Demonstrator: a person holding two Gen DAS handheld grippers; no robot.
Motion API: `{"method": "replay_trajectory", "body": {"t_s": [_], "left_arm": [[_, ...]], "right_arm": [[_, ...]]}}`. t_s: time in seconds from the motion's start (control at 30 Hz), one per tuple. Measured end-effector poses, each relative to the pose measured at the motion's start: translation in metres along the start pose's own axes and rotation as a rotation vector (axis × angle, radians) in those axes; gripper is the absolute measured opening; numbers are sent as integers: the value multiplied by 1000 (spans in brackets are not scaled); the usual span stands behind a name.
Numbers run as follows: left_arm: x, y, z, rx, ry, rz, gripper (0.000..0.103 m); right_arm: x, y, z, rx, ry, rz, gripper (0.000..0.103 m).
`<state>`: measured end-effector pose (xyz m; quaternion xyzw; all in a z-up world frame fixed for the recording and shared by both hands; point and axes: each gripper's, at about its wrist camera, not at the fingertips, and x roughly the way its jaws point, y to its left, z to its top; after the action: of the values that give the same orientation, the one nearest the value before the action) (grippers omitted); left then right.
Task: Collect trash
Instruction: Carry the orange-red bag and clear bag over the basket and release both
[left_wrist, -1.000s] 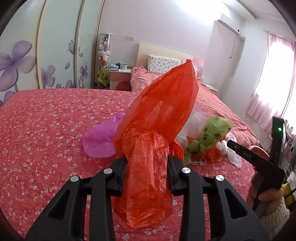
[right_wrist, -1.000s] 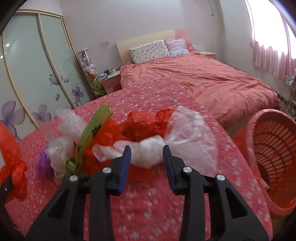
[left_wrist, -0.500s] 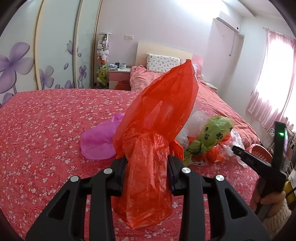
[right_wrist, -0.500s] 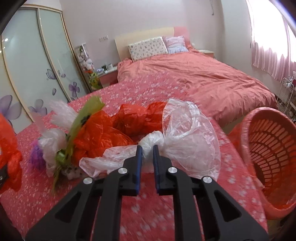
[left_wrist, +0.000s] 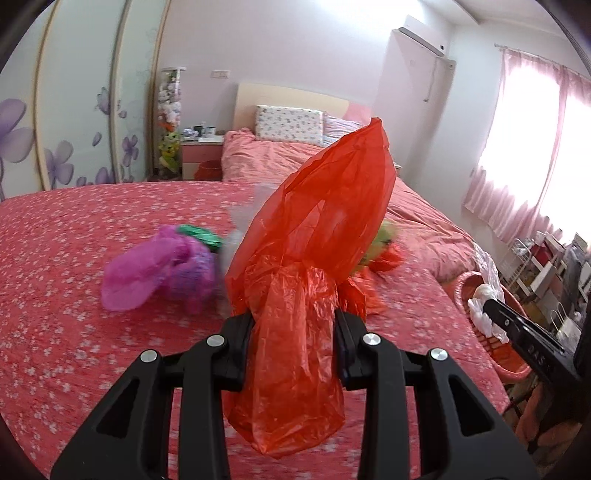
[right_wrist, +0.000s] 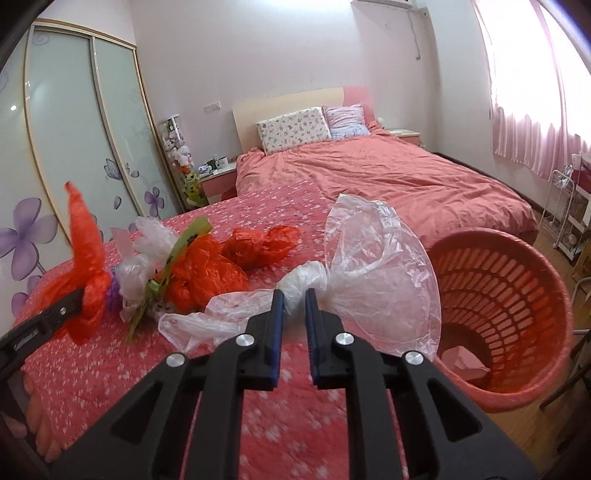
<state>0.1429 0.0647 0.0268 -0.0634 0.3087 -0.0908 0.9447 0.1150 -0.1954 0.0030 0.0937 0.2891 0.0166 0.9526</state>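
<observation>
Clear plastic bag (right_wrist: 373, 273), loose on the bed (right_wrist: 110, 354) a second ago, was now off it beside the pink basket (right_wrist: 517, 295), knot clamped in the right claw (right_wrist: 294, 299), whose jaws had just closed. Left claw (left_wrist: 293, 325) stayed clamped on the red bag (left_wrist: 314, 236); purple bag (left_wrist: 159, 269) lay behind.

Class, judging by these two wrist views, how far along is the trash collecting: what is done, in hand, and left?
Done: something pale already lies in the basket. In hand: the left gripper clamps a red bag; the right gripper, jaws just closed, pinches a clear bag beside the basket. Left: purple bag, orange bags and others on the bed.
</observation>
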Motion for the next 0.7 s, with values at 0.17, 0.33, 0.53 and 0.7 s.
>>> {"method": "replay_trajectory", "body": {"t_s": [0.17, 0.33, 0.53, 0.7], "left_arm": [[6, -21, -1, 28, 10, -40, 34], [14, -44, 0, 51, 25, -81, 34], [23, -73, 2, 81, 38, -142, 34], [29, -99, 2, 111, 47, -197, 34]], "right_arm": [[-24, -12, -8, -9, -32, -31, 13], [-41, -25, -13, -4, -54, -58, 13], [-54, -49, -16, 31, -75, -96, 13], [-61, -68, -17, 58, -91, -126, 13]]}}
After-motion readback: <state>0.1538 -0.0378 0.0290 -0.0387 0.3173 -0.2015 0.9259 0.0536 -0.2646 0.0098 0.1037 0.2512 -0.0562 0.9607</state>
